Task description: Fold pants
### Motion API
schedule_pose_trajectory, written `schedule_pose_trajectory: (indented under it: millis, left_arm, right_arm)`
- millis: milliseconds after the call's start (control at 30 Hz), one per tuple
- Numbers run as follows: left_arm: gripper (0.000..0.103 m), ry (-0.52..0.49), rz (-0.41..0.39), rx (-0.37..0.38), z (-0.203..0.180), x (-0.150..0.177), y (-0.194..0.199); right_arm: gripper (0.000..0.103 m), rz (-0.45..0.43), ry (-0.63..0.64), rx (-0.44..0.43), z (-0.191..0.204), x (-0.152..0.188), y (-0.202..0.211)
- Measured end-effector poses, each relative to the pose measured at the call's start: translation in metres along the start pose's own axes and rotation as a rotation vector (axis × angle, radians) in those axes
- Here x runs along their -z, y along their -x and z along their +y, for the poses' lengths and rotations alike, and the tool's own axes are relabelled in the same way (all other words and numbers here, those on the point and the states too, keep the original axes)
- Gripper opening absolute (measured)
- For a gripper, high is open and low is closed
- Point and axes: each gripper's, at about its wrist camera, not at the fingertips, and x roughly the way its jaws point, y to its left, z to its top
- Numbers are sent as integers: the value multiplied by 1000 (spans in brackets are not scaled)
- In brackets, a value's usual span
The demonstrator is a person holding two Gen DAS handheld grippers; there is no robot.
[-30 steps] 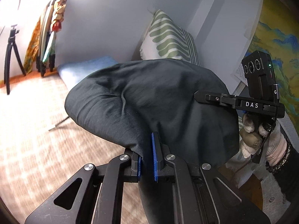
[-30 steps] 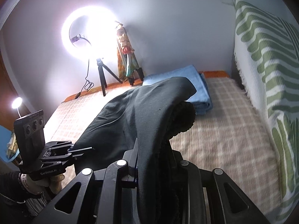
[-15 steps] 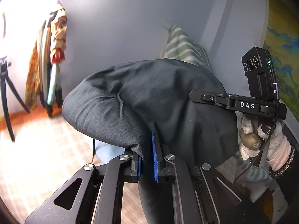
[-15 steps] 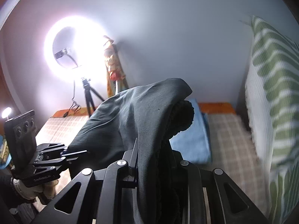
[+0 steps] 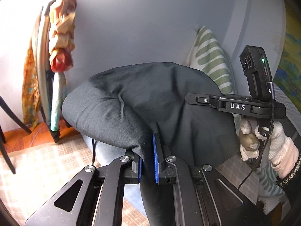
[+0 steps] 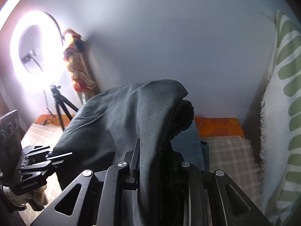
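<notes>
At lower centre of the left wrist view, the left tool (image 5: 147, 162) is clenched on a thin fold of the dark pants (image 5: 150, 101), which balloon above its blue pads; at lower centre of the right wrist view, the right tool (image 6: 156, 162) grips a thicker bunch with the ribbed waistband (image 6: 183, 118). Held clear above the checked bed (image 6: 229, 150). Good practice: keep both tools level and apart so the cloth stays taut, then lower it flat beside the blue blanket (image 6: 190, 145)
</notes>
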Motion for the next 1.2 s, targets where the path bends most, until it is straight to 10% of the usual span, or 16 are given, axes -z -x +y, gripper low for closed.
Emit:
schedule_pose_trajectory:
  millis: [333, 467, 800, 1200]
  left_arm:
    - [14, -12, 76, -82, 5, 10, -26]
    - [47, -7, 83, -100, 10, 15, -21]
    - [76, -27, 28, -182, 11, 8, -1]
    - [81, -74, -30, -231, -20, 18, 59]
  right_arm:
    - [39, 90, -28, 209, -29, 10, -44]
    - [58, 67, -36, 234, -32, 15, -34]
    - [79, 12, -45, 245, -16, 22, 1]
    - [102, -52, -24, 270, 27, 48, 61]
